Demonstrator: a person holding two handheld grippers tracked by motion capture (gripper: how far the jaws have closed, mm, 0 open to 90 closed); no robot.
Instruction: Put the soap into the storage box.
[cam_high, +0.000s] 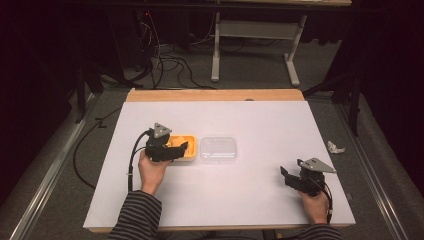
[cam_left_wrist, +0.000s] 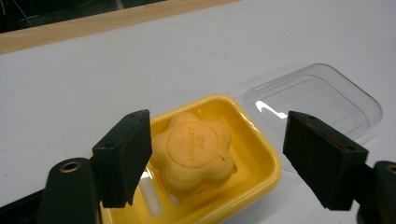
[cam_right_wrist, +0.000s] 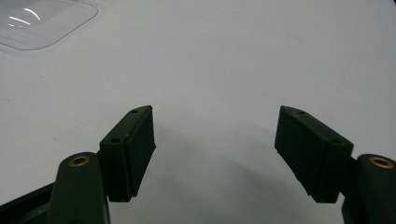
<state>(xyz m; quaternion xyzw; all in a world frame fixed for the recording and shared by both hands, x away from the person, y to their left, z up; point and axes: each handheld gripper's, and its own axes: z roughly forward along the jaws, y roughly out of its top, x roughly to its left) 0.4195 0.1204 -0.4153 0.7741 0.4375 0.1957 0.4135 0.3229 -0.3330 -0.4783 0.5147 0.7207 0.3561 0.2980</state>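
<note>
Dim surroundings — soft, slightly blurry

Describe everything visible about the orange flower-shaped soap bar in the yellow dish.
The orange flower-shaped soap bar has rounded petal lobes and a raised round centre stamped with lettering too small to read. It looks waxy, matte and whole. It lies flat, face up, inside the yellow plastic soap dish, resting on the dish's floor. The open left tongs flank it without touching; the clear plastic lid lies apart on the white table.

The tabletop (cam_high: 250, 190) is white, with a light wood edge at the far side. The soap dish (cam_left_wrist: 261, 154) is yellow, and the flower-shaped soap (cam_left_wrist: 194, 151) in it is paler yellow-orange. The lid (cam_left_wrist: 322, 100) is clear plastic. The jaws are black. The sleeve (cam_high: 135, 217) has dark and grey stripes.
</note>
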